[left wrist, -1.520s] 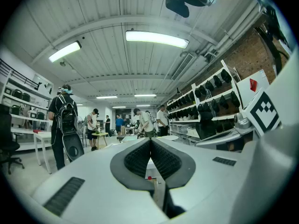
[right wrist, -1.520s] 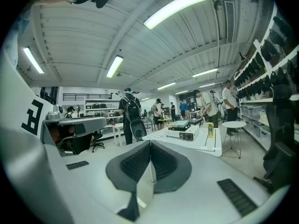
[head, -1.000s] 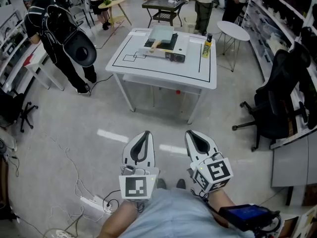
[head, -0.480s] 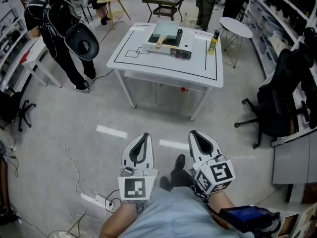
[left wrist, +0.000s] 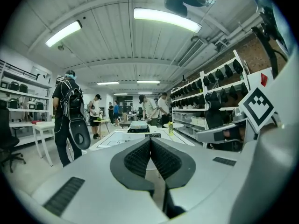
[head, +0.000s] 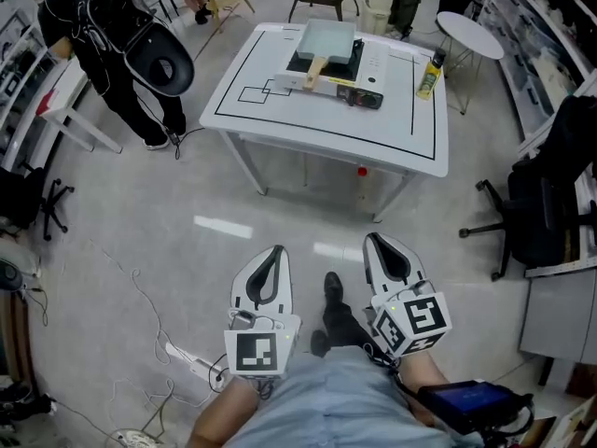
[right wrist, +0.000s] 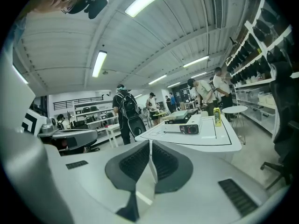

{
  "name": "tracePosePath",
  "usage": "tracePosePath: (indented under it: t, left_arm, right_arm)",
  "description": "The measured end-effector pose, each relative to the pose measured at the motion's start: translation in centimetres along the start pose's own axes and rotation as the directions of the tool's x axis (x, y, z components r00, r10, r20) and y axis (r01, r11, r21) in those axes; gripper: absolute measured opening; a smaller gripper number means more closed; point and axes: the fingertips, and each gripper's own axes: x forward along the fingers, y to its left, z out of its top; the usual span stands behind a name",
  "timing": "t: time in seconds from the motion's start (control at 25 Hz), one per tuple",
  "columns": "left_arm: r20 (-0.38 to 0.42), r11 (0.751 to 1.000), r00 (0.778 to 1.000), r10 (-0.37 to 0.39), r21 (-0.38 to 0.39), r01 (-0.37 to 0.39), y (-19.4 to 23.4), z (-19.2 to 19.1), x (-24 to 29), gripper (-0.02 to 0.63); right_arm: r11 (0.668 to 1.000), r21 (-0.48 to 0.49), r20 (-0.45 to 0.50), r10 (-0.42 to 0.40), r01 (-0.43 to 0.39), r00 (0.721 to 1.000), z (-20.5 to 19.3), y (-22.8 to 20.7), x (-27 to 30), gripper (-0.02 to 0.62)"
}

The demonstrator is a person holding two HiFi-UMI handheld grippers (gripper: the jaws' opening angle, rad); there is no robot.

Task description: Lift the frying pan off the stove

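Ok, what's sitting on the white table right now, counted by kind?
Frying pan: 1
Portable stove: 1
Yellow bottle: 1
Total: 3

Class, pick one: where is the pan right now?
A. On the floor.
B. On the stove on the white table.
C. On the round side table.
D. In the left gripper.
B: the pan sits on the stove, which stands on the table.
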Motion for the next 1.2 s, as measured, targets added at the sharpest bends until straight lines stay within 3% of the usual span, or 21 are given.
tracePosePath:
  t: [0.36, 0.76, 1.2]
  left_arm:
    - [-0.024, 0.999, 0.998, 0.05, 0.008, -0.05, 2.3, 2.0, 11.9, 0.018]
    - [0.056, 0.991, 0.99, 0.126, 0.034, -0.128, 4.8, 6.0, 15.6, 0.018]
    - [0.038, 0.986, 0.985, 0.166, -0.002, -0.166, 9.3, 4.6, 19.2, 0.018]
  right_arm:
    - [0.996, 0.028, -0.037, 0.087, -0.086, 0.996, 3.4, -5.5, 10.7, 0.051]
    - [0.987, -0.006, 0.017, 0.162, -0.162, 0.987, 8.3, -6.7, 16.1, 0.051]
    - [0.986, -0.015, -0.014, 0.168, -0.168, 0.986, 8.4, -7.3, 21.9, 0.051]
